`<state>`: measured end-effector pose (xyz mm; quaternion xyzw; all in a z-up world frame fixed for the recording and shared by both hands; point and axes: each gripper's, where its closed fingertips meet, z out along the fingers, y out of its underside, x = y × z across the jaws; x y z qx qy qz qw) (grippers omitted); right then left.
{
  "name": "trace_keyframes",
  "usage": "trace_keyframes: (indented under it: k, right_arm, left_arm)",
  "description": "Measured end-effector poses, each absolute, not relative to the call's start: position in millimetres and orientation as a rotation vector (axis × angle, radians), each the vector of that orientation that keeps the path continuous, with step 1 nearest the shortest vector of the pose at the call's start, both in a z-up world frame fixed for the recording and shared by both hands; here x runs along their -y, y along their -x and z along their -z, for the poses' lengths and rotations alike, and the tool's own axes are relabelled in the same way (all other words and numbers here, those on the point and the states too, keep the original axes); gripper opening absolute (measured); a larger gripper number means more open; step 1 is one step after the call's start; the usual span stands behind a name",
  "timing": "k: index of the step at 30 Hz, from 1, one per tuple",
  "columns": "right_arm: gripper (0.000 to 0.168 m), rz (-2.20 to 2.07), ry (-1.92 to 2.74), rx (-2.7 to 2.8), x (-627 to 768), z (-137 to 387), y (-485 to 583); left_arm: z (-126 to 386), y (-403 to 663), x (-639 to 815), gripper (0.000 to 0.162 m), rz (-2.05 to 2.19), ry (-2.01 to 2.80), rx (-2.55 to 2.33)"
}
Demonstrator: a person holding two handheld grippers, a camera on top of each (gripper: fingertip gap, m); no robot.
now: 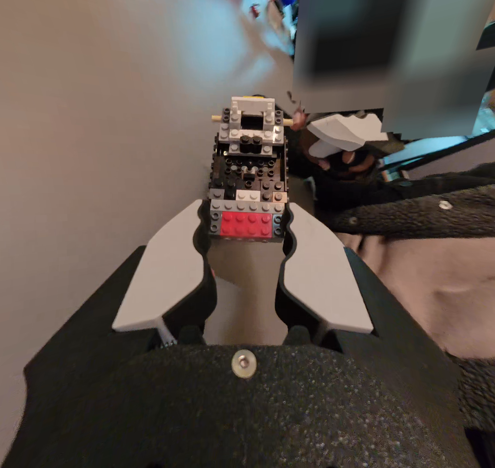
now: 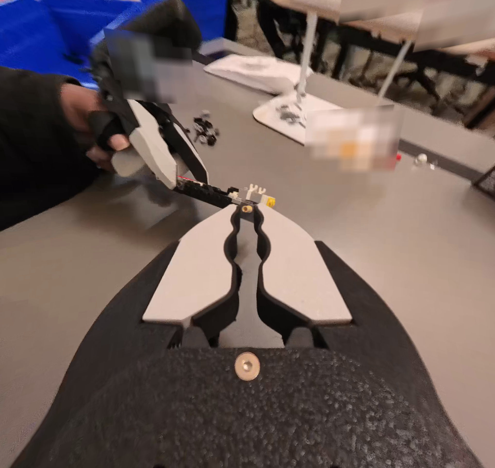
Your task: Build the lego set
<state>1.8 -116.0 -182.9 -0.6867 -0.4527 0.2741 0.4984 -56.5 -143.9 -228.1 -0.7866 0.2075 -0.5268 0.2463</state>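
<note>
A plain grey table [image 2: 334,240] is filling the near ground of both views, its top smooth and matte. In the right wrist view the far side of the room is showing blue panels [image 2: 67,26] at the left and dark table legs and frames at the far right, all blurred. Two white stand bases [image 2: 270,115] are sitting on the far part of the table, one behind the other, each with a thin white pole rising from it. One small heap of dark loose pieces [image 2: 205,131] is lying near them, and a few tiny bits are lying at the far right edge.

There is one lego model [image 1: 247,176], black and grey with one red plate at its near end and a tan pin sticking out on each side at its far end. It is being held off the table. The left gripper [image 1: 245,224] is pinching the model's near end between its two fingers. The right gripper [image 2: 246,210] is nearly pressed together, its tips pinching the tan pin [image 2: 246,208] on the model's far end. A person's hand [image 2: 88,123] in a dark sleeve is holding the left gripper.
</note>
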Motion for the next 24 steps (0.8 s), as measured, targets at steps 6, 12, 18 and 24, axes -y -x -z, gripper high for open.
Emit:
trace_keyframes:
  k: [6,12,18,24]
  right_arm:
    - [0.046,-0.709,1.189,1.433,146,135,-20]
    - [0.063,-0.629,0.977,1.736,157,143,-17]
    - [0.035,-0.585,0.810,1.861,169,152,-2]
    - [0.027,-0.583,0.751,1.827,169,147,4]
  left_arm:
    - [195,46,165,0.052,1.679,1.934,-0.687]
    - [180,32,188,0.053,1.800,1.830,-0.832]
    - [175,27,198,0.053,1.856,1.798,-0.881]
    - [171,31,197,0.053,1.876,1.784,-0.852]
